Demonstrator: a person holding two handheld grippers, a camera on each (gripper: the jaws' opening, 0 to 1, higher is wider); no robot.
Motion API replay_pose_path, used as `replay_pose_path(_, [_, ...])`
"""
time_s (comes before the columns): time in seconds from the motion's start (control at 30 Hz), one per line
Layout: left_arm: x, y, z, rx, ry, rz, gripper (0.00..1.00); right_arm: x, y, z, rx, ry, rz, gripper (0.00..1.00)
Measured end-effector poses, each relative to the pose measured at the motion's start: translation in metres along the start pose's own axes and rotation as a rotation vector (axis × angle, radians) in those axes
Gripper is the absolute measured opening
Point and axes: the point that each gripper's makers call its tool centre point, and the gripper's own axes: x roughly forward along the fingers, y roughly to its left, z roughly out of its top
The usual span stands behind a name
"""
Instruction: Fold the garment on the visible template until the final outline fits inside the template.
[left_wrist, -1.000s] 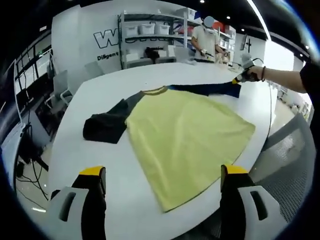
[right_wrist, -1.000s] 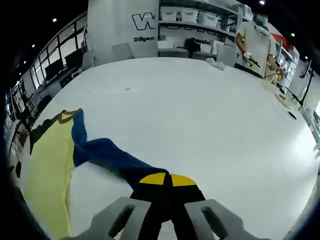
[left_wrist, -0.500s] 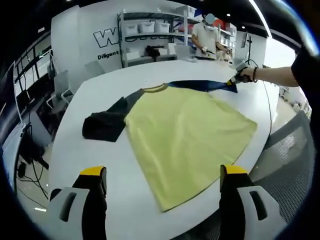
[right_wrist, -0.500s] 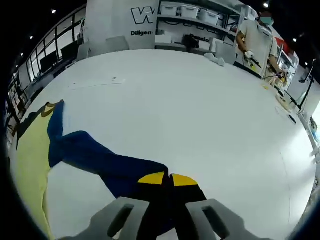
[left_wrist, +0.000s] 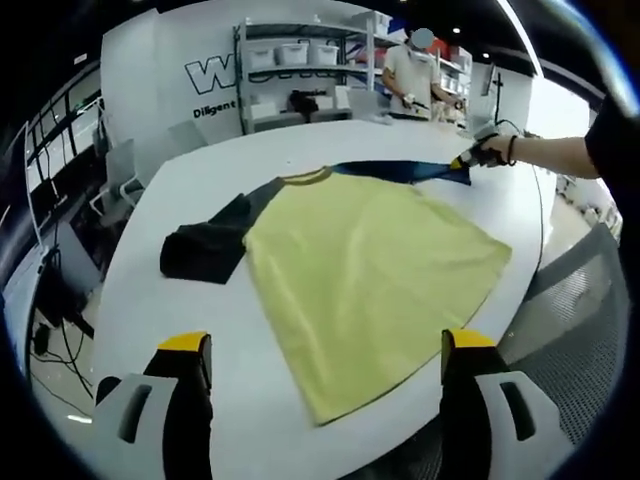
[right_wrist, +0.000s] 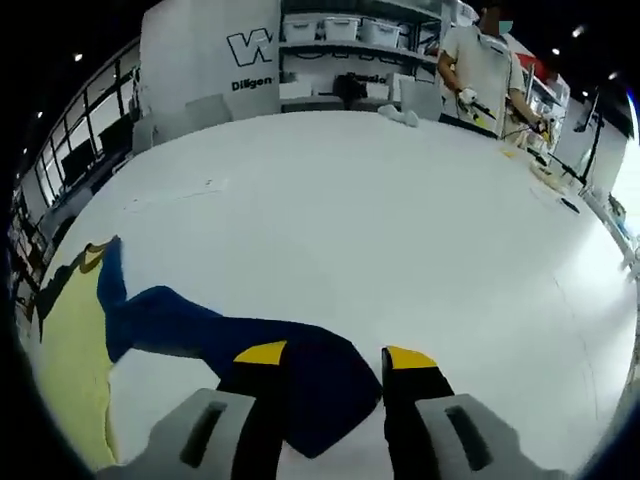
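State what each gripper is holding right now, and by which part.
Nothing is held. The right gripper stands open over the cuff end of the dark blue sleeve of the yellow shirt; the left gripper is open above the white table.

The white back wall (left_wrist: 160, 70) carries a large "W" logo with "Diligent" beneath it, both cut off.

The garment (left_wrist: 370, 270) is soft matt cloth: its yellow body lies smooth with faint creases, and the blue sleeve (right_wrist: 230, 340) toward the table's far edge is wrinkled. The dark sleeve (left_wrist: 205, 250) is bunched, dull fabric. The table (right_wrist: 400, 220) has a smooth white top with a slight sheen. The right tool (right_wrist: 325, 365) looks like matt grey plastic with black jaws and yellow tips.
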Motion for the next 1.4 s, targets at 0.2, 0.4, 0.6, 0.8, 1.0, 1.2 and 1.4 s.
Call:
replay_pose_path(0.2, [-0.001, -0.002, 0.004, 0.017, -0.015, -0.015, 0.93, -0.006, -0.003, -0.012, 0.05, 0.021, 0.0, 0.36])
replay_pose_path(0.4, [-0.004, -0.002, 0.007, 0.026, -0.03, -0.019, 0.92, -0.003, -0.006, -0.026, 0.101, 0.043, -0.047, 0.33])
replay_pose_path(0.6, [-0.007, 0.0, 0.007, 0.044, -0.033, -0.011, 0.91, 0.005, -0.011, -0.037, 0.148, 0.065, -0.091, 0.2])
replay_pose_path(0.8, [-0.009, 0.002, 0.007, 0.034, -0.04, -0.006, 0.9, 0.006, -0.005, -0.039, 0.109, 0.058, -0.109, 0.16])
replay_pose_path(1.0, [-0.009, -0.001, 0.007, 0.036, -0.045, -0.01, 0.89, 0.003, -0.001, -0.043, 0.015, 0.076, -0.097, 0.0])
replay_pose_path(1.2, [-0.01, -0.001, 0.006, 0.039, -0.051, -0.008, 0.88, -0.022, -0.006, -0.037, -0.248, 0.156, -0.067, 0.0])
replay_pose_path(1.4, [-0.009, -0.001, 0.006, 0.056, -0.052, -0.007, 0.89, -0.059, -0.001, -0.02, -0.317, 0.103, -0.042, 0.0])
